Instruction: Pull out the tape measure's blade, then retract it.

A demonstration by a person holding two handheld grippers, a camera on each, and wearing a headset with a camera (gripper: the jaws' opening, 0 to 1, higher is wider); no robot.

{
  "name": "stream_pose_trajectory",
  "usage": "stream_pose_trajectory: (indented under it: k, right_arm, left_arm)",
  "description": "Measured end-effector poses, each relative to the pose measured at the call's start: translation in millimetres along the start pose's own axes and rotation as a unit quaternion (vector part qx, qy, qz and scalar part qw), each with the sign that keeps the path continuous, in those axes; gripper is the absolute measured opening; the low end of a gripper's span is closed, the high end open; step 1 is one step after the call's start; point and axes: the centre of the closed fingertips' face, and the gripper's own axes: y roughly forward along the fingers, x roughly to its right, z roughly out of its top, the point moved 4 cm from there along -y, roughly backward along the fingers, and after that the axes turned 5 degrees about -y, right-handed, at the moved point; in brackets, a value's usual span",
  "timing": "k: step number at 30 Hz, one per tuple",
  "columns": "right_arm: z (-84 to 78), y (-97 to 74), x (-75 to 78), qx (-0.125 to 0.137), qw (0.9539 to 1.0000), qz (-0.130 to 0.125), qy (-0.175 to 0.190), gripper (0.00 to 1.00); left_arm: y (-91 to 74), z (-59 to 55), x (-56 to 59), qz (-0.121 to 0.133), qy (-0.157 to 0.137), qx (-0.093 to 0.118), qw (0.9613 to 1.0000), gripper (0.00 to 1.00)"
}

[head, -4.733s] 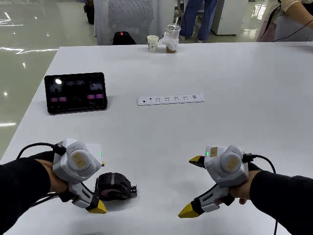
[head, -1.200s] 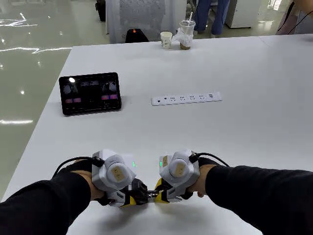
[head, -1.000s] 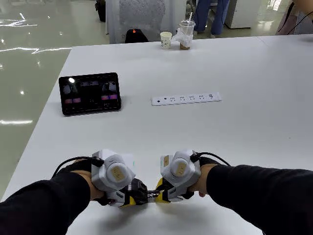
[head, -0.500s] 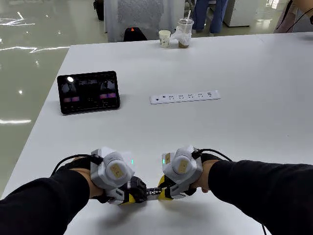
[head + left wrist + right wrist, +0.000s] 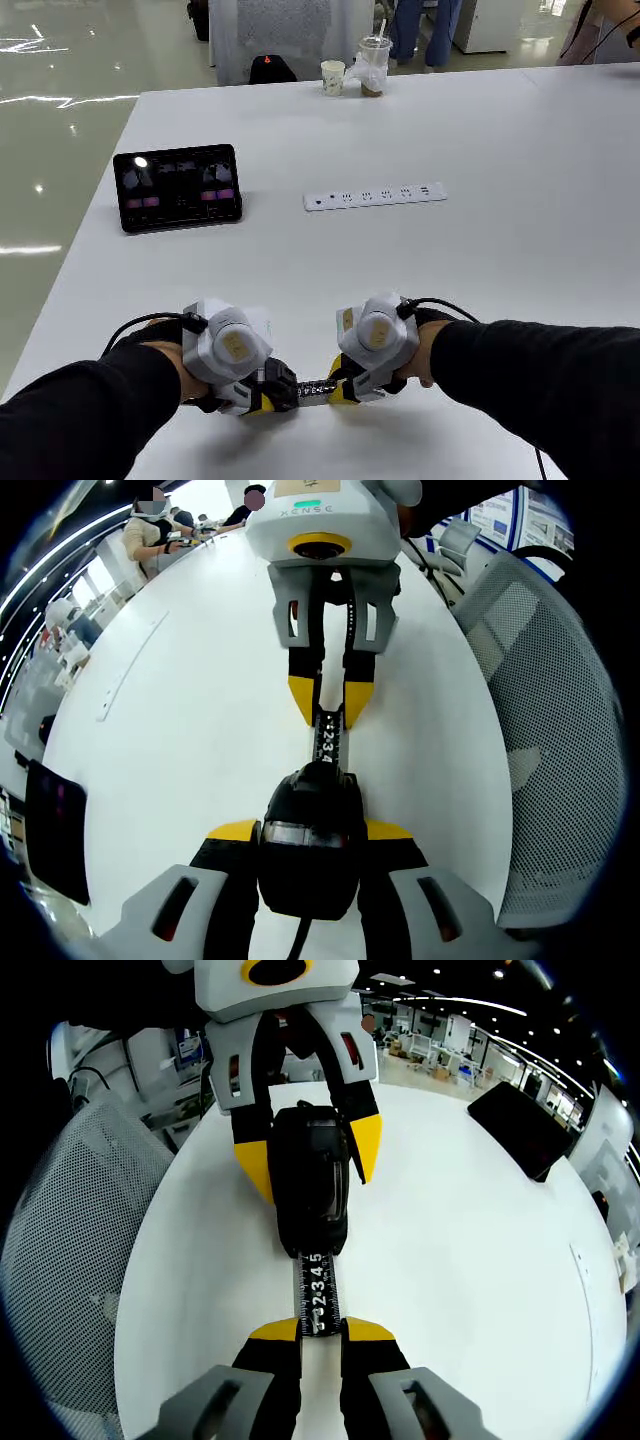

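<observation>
Yellow-tipped left gripper fingers clamp the tape measure; right gripper fingers pinch its blade.

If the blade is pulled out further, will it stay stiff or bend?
The blade shows a short span, straight between the case and the right gripper, so it is probably stiff at first. It looks thin and narrow, so a long unsupported span may sag or buckle.

blade drawn out a little, right claw shifted rightward, away
</observation>
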Motion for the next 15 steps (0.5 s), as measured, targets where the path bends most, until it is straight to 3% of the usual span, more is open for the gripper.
stream_pose_trajectory:
  k: [15]
  right_arm:
    - [-2.0, -1.7, 0.3, -0.001, 1.0000, 0.000, 0.001, 0.11]
  left_arm:
    - [0.0, 0.4, 0.1, -0.001, 0.003, 0.000, 1.0000, 0.32]
